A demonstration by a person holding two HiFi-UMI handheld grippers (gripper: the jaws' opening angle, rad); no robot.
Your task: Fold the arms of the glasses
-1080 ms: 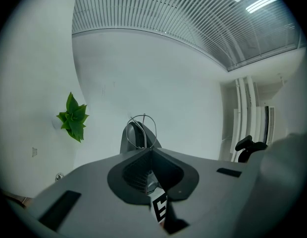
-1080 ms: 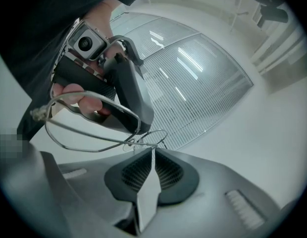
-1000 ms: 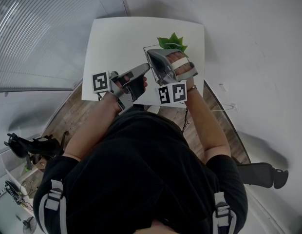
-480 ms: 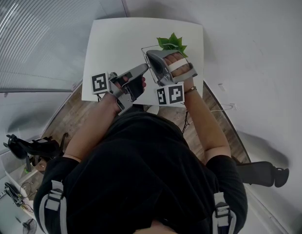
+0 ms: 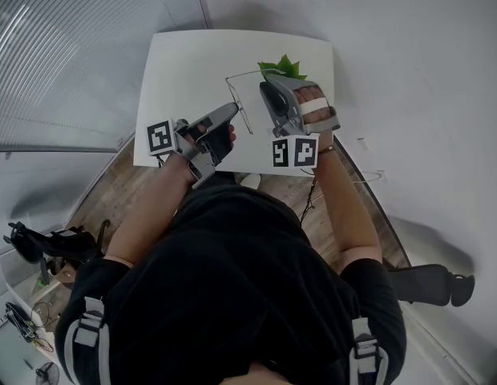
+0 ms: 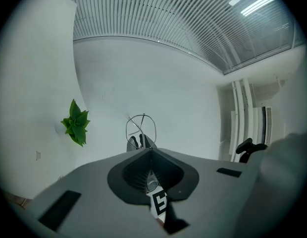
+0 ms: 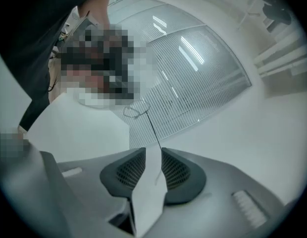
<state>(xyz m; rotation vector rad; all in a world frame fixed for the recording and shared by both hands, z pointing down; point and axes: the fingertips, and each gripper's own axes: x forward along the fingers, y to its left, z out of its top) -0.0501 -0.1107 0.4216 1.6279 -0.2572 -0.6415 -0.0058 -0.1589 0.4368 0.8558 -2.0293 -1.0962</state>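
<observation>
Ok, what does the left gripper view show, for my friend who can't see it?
The left hand-held gripper is shut on a pair of thin wire glasses, with one round rim sticking up past its tips. A small green plant sits off to the left, and the background is mostly white.

A white table [image 5: 176, 62] is seen from above, with a plant [image 5: 282, 67] at its far edge. Wire glasses [image 5: 240, 109] are gripped over it by the left gripper [image 5: 232, 109]. The right gripper [image 5: 268, 88] is held beside them; its jaws have just been opening, with one glasses arm between them.
</observation>
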